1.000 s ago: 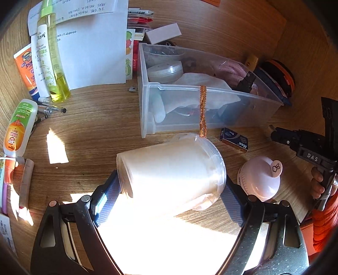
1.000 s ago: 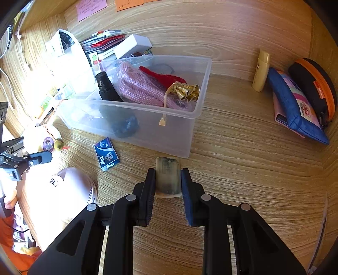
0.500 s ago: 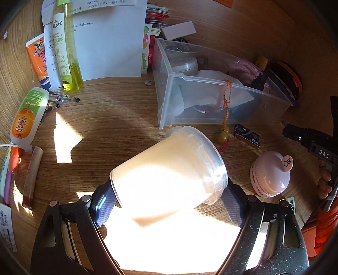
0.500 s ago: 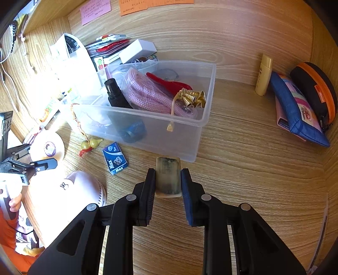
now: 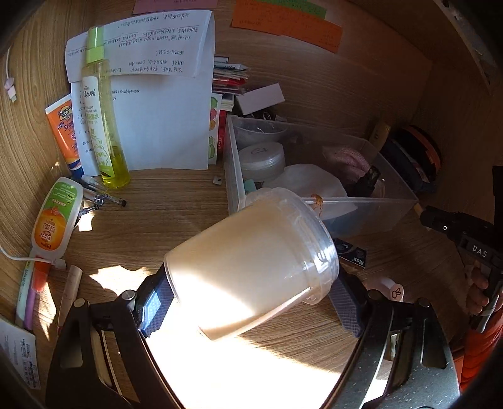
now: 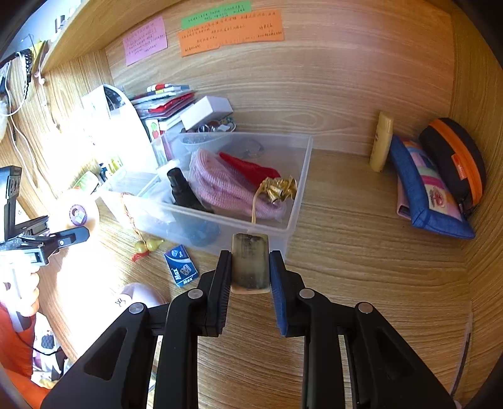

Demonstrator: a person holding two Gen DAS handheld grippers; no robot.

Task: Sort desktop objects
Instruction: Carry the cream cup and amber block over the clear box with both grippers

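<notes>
The white tub point(image 5: 251, 267) hides the pink round case point(image 5: 385, 288); note handwriting point(image 6: 231, 30) unreadable.

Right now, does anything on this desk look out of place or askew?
Yes. A beaded charm string hangs over the clear bin wall, its gourds and red tassel lying on the desk outside. The white tub in the left gripper is tilted, not upright. Nothing looks spilled.

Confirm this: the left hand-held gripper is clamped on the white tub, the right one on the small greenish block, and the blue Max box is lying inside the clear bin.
Wrong on the Max box: the right wrist view shows it on the wooden desk in front of the clear bin, not inside. The rest stands: left hand-held gripper clamped on the white tub, right hand-held gripper on the small greenish block.
</notes>
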